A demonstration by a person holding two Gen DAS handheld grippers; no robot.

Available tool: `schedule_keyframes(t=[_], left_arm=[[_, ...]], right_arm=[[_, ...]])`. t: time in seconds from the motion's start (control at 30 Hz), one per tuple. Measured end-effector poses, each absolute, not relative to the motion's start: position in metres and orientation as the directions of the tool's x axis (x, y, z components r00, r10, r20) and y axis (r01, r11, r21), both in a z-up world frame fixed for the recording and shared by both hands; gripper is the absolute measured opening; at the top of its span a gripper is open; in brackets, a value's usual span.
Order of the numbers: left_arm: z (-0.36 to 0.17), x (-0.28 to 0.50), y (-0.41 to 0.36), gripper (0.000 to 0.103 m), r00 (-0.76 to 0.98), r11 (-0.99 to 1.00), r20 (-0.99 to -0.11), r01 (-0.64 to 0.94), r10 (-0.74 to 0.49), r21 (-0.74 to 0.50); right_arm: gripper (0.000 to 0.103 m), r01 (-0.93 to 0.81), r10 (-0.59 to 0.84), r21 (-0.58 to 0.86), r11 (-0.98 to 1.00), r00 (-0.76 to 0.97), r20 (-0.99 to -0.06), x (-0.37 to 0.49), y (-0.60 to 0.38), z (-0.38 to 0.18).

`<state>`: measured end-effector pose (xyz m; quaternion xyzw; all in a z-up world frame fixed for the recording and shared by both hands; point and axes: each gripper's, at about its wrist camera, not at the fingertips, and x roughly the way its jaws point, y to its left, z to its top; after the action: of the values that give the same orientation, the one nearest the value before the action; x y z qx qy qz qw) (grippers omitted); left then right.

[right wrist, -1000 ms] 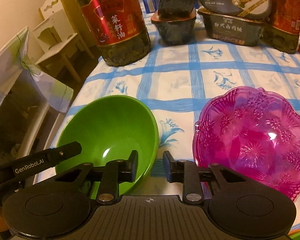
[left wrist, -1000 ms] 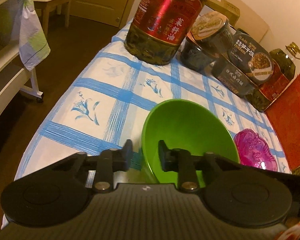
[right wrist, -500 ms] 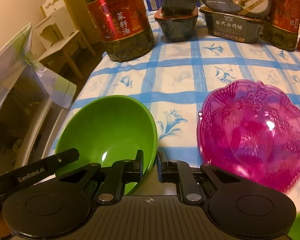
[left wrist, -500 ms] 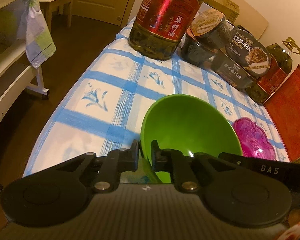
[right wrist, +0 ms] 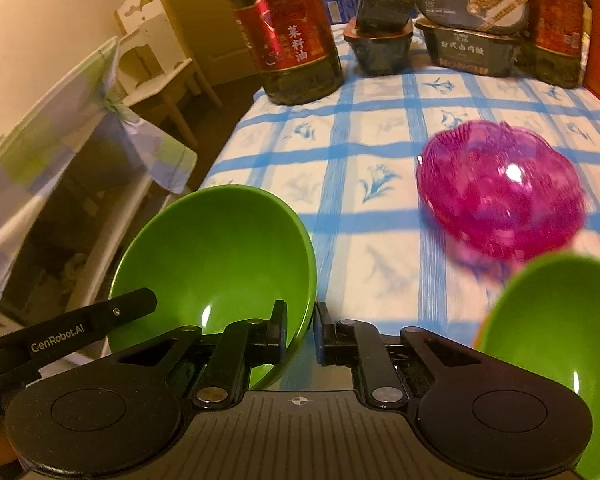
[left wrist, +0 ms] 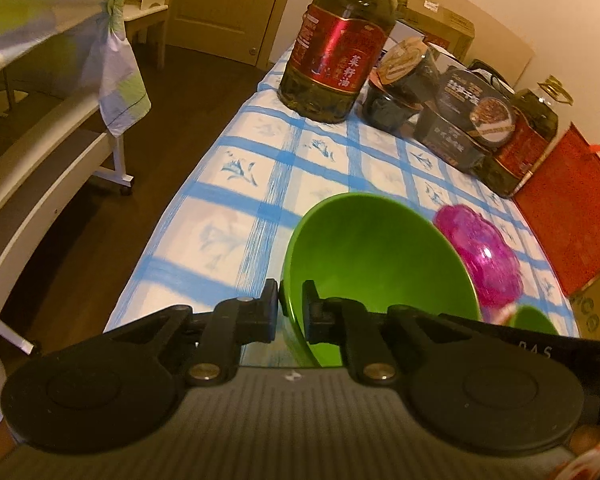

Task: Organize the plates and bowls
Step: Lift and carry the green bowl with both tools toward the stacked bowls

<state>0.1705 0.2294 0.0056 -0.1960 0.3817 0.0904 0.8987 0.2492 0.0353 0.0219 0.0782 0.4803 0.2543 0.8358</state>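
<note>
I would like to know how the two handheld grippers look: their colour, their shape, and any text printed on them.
The left gripper and the right gripper look alike: matte black, with two short block-shaped fingers on angled link arms with silver pivot screws, two round discs behind them, and a grey ribbed body bearing a small crosshair mark. In the right wrist view, a black bar reads "GenRobot.AI". No cables or sleeves are visible.

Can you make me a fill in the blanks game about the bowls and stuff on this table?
1. Both grippers pinch the rim of the same big ____ bowl.
2. The see-through dish on the tablecloth is coloured ____.
3. The tablecloth has white squares and ____ stripes.
4. The tall oil bottle wears a ____ label.

Missing words: green, pink, blue, red
</note>
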Motion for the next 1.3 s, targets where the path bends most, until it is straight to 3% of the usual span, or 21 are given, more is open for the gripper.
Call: schedule_keyframes(t=[0.57,1.3], left_arm=[[0.023,0.055,0.162,0.010,0.704,0.925,-0.710,-0.246,-0.035,-0.289],[0.018,0.037,0.075,0.010,0.654,0.956,-0.745,-0.113,-0.133,-0.269]], right_arm=[[0.014,-0.311,0.479,0.372,0.875,0.445,-0.756,0.120,-0.036,0.044],[0.014,-0.191,0.433,0.392,0.900,0.498,-0.751,0.072,-0.134,0.040]])
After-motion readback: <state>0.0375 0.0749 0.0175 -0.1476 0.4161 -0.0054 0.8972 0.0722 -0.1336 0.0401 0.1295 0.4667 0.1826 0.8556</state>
